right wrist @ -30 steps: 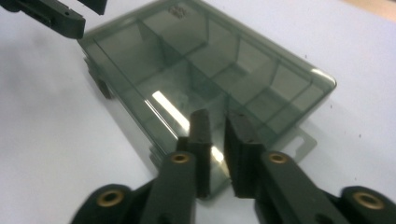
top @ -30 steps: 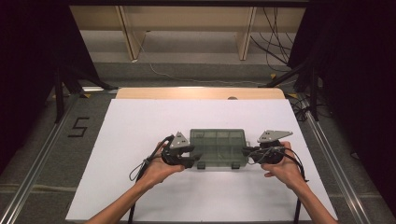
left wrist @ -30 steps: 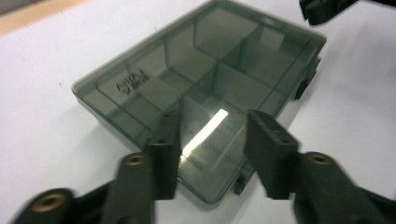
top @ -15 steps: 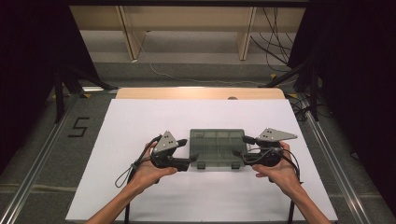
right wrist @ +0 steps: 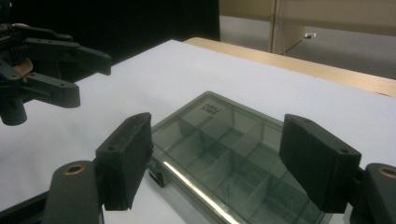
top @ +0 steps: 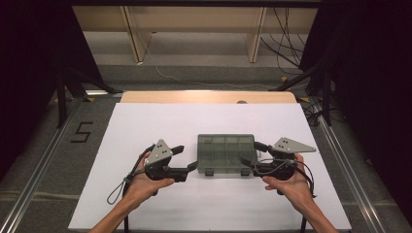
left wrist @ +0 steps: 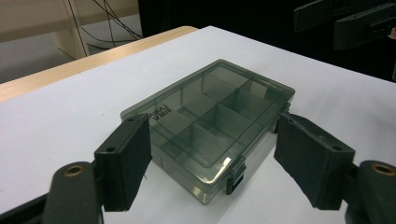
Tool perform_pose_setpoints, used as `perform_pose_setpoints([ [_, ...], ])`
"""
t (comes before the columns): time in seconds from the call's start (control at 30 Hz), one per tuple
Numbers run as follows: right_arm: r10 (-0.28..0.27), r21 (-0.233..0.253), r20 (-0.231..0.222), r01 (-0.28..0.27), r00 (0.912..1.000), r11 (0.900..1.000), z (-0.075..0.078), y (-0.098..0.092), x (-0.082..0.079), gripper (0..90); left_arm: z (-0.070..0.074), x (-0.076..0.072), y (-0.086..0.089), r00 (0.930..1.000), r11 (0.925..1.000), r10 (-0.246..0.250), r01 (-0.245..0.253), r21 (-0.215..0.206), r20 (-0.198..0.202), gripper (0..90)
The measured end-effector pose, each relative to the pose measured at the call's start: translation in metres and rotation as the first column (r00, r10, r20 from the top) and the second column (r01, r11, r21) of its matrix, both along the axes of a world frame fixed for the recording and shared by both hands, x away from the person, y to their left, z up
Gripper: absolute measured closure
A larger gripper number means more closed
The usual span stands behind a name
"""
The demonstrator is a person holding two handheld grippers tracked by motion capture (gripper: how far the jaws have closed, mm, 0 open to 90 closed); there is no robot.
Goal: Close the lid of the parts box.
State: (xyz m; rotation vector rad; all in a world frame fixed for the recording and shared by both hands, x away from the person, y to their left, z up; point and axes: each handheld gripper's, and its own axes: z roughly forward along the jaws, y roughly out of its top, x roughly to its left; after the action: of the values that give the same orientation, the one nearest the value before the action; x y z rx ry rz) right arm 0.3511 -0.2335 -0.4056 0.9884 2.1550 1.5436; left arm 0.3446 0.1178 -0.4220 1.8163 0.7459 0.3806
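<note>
Right now I see the smoky clear compartment box (top: 227,155) lying flat and closed on the white worktop (top: 145,121), a little right of the centre of the high view, with its two latches along the lower edge of the picture's side. My left claw (top: 187,158) sits just left of the box, its jaws apart, the lower jaw tip near the box's lower left corner and apart from it as far as I can judge. My right claw (top: 251,155) is at the box's right edge, jaws also apart, standing very close to the box's right side; I cannot tell whether they touch it.

In the left gripper view the box (left wrist: 210,121) fills the middle of the frame between my two black jaws, one latch (left wrist: 236,175) near the bottom centre, and the other claw (left wrist: 355,18) shows in the upper right corner. In the right gripper view the box (right wrist: 224,154) lies low in the frame between widely spread jaws, dividers visible through the lid, with the left claw (right wrist: 70,70) at the upper left. A wooden strip (top: 209,96) borders the worktop's upper edge in the high view
</note>
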Motion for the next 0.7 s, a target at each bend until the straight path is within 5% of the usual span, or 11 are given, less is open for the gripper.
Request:
perform_pose_setpoints([
  [0.4, -0.006, 0.019, -0.029, 0.007, 0.9996, 1.0, -0.003, 0.001, -0.011, 19.4, 0.0, -0.016, 0.01, 0.9999, 1.0, -0.008, 0.008, 0.003, 0.014, 23.5],
  [0.7, 0.012, 0.022, 0.015, -0.013, 0.9998, 1.0, -0.006, 0.006, -0.019, 18.2, 0.001, -0.022, 0.017, 0.9998, 0.9999, 0.011, -0.01, -0.009, 0.018, 19.8],
])
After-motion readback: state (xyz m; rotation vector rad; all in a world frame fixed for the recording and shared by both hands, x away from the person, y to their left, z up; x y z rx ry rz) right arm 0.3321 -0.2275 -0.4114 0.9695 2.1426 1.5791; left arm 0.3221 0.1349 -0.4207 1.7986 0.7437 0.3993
